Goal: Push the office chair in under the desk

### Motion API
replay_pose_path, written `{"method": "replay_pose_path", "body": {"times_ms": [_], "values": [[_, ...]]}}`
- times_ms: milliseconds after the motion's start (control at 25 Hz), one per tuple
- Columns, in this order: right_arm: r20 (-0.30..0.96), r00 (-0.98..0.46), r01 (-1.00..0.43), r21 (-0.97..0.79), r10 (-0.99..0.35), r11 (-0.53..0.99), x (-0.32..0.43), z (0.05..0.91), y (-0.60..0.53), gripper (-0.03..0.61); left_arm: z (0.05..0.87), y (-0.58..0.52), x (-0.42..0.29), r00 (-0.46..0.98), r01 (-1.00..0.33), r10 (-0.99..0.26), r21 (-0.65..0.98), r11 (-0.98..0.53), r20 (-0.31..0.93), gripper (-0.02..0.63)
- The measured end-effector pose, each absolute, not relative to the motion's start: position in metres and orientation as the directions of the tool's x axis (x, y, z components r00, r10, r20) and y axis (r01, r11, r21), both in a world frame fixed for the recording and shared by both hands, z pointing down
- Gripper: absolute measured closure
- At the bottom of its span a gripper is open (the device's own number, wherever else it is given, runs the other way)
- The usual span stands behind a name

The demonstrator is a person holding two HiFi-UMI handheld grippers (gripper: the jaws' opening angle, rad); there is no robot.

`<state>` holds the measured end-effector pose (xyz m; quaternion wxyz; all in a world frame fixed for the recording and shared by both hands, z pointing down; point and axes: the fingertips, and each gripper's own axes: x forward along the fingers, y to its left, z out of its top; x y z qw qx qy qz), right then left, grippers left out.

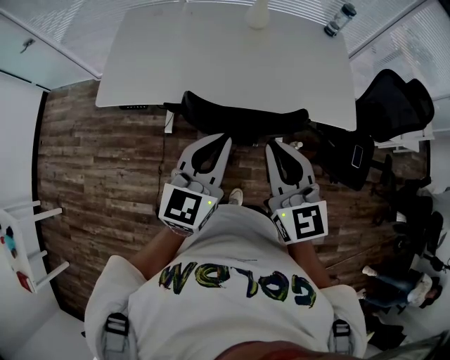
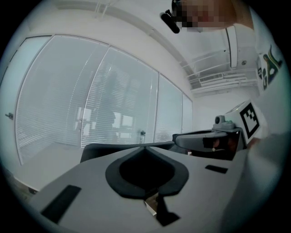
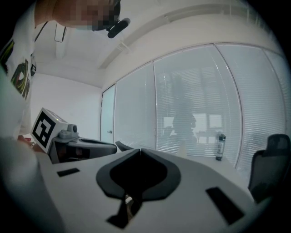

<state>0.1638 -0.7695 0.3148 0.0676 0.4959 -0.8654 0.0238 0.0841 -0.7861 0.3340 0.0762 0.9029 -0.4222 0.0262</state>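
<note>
A: Right, the office chair (image 1: 242,116) sits straight ahead of both your grippers. Its black backrest runs along the near edge of the desk (image 1: 211,56), and its seat is out of sight beneath the top.

B: Your left gripper (image 1: 225,138) has its jaws pressed together with nothing between them. Its tip is at the lower edge of the backrest, towards the middle.

A: Your right gripper (image 1: 270,145) is just beside the left one, and its jaws are together and empty too. Its tip is also right at the backrest. From overhead I cannot tell whether either tip actually touches the chair.

B: You hold both grippers about level, side by side, and they point at the desk.

A: Beyond the backrest, the white desktop stretches away from your tips. A clear bottle (image 1: 339,19) stands on its far side, well off to the right of your right gripper. A pale object (image 1: 258,14) stands at the far edge, roughly in line with that gripper.

B: To the right of your right gripper, well apart from it, a second black chair (image 1: 392,105) stands by the desk's corner.

A: Wooden floor (image 1: 105,162) shows below and to the left of your left gripper.
</note>
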Motion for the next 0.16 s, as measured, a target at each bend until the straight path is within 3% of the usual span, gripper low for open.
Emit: {"method": "replay_pose_path", "body": {"times_ms": [160], "values": [[0.135, -0.5, -0.861, 0.032, -0.855, 0.508, 0.1629, 0.3096, -0.7697, 0.561, 0.3276, -0.7848, 0.0818, 0.639, -0.769, -0.763, 0.114, -0.629, 0.104, 0.603]]}}
